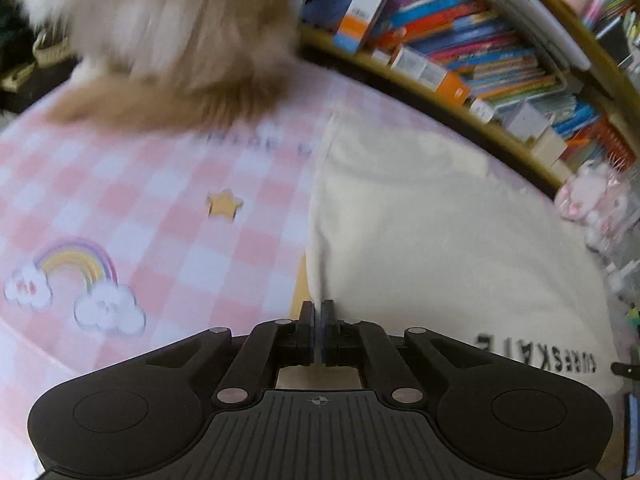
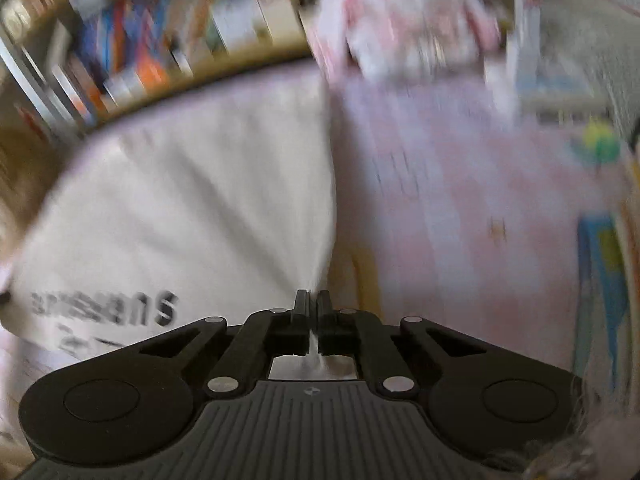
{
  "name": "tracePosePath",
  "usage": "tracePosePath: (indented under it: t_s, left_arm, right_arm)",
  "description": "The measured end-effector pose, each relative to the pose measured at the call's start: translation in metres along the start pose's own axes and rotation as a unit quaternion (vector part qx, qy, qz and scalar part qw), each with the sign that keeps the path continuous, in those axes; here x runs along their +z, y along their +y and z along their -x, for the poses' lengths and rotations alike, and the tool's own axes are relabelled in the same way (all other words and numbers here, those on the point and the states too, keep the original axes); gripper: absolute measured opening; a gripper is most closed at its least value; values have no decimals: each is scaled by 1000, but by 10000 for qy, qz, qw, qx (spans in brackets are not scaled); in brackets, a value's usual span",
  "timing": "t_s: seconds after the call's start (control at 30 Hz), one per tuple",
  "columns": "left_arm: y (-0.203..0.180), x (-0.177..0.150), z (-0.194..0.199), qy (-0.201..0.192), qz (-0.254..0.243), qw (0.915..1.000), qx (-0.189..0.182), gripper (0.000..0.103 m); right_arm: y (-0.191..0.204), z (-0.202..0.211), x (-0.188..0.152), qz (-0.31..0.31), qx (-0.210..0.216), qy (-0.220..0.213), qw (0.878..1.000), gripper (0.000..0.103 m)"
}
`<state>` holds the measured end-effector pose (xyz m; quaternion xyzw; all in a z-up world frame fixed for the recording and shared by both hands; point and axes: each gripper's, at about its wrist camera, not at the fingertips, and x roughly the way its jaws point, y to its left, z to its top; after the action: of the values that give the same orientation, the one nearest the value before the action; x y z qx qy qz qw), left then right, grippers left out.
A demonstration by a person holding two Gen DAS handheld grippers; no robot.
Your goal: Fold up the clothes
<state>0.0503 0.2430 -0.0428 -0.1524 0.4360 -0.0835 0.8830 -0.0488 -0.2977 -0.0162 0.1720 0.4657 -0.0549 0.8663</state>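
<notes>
Evidently, the cream garment (image 1: 440,240) is spread over the pink checked cloth (image 1: 140,208), filling each frame's lower middle. Its soft, light edge is pinched between the closed left gripper (image 1: 319,316) and right gripper (image 2: 313,308); corners are best gripped.

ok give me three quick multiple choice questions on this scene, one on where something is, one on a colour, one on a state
1. In the left wrist view, where is the star print relative to the cream garment?
A. left of it
B. on top of it
C. right of it

2. What colours is the checked cloth?
A. blue and grey
B. pink and white
C. green and yellow

3. How does the left gripper stand?
A. wide open
B. out of view
C. shut on the garment's edge

Answers: 1 A, the star lies on the cloth left of the garment's edge. 2 B, pink and white squares show. 3 C, the jaws pinch cream fabric between them.
</notes>
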Motion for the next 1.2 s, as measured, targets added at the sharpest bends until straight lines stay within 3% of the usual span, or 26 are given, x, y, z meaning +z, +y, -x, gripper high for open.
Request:
tracePosePath:
  t_s: [0.23,0.33,0.43,0.57,0.6,0.63,0.67,0.77,0.8,0.97,1.1,1.2]
  left_arm:
    - [0,4,16,-264,24,9996,-6,1]
    - [-5,10,26,-418,-68,9991,-44,1]
    - [-2,2,11,-101,-205,9995,200,2]
    - [-1,-1,14,-120,-185,9993,310,11]
    - [-2,0,17,-168,-223,9989,384,19]
    - [-6,3,21,-273,-312,9978,509,23]
    - [-12,7,25,-424,-416,9961,655,29]
    - [-32,18,30,-839,-565,9924,704,50]
    - [-40,21,28,-915,-604,9919,645,52]
    - [-90,18,-8,-518,-1060,9925,309,53]
    - [-126,3,-25,-303,-1425,9892,137,68]
    - [-146,-11,-31,-197,-1689,9854,121,71]
  right_arm:
    - [-6,-1,-2,-101,63,-109,9999,4]
    - [-6,18,6,-92,174,-393,9990,4]
    - [-4,19,3,103,66,-277,9995,4]
    - [1,4,-6,305,-200,-126,9993,6]
    - [2,4,-6,332,-287,-148,9989,18]
    - [3,6,-5,369,-428,-215,9982,39]
    - [4,10,-3,430,-573,-313,9969,46]
    - [8,21,7,658,-856,-670,9919,46]
    - [11,23,11,684,-868,-788,9908,47]
    - [42,11,28,880,-584,-1037,9890,49]
    - [70,-5,28,1118,-311,-955,9886,50]
    - [86,-13,23,1256,-135,-866,9882,51]
